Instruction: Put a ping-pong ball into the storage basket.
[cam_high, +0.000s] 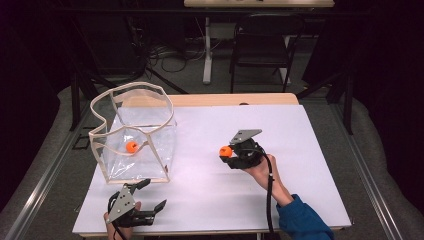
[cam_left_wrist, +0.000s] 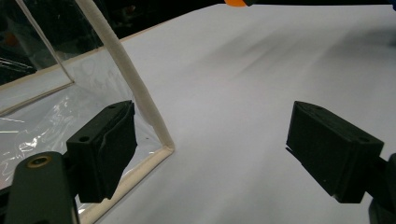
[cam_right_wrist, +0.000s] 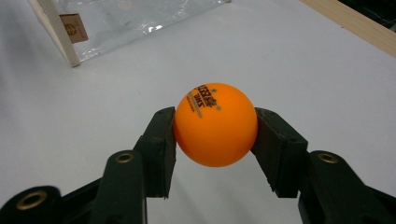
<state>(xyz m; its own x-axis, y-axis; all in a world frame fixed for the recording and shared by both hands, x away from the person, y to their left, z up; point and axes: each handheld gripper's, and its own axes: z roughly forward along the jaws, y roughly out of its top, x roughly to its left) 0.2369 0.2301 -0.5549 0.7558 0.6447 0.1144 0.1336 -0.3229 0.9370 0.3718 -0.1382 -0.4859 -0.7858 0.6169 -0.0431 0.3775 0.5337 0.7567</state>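
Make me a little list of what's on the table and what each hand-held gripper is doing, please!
table: white top
bag: clear, white-edged, standing open at the table's left
ball in bag: orange, one
right hand-held gripper: shut on a second orange ball, right of the bag
left hand-held gripper: open, holds nothing, one jaw by the bag's near corner
printing: dark lettering on the held ball, too small to read
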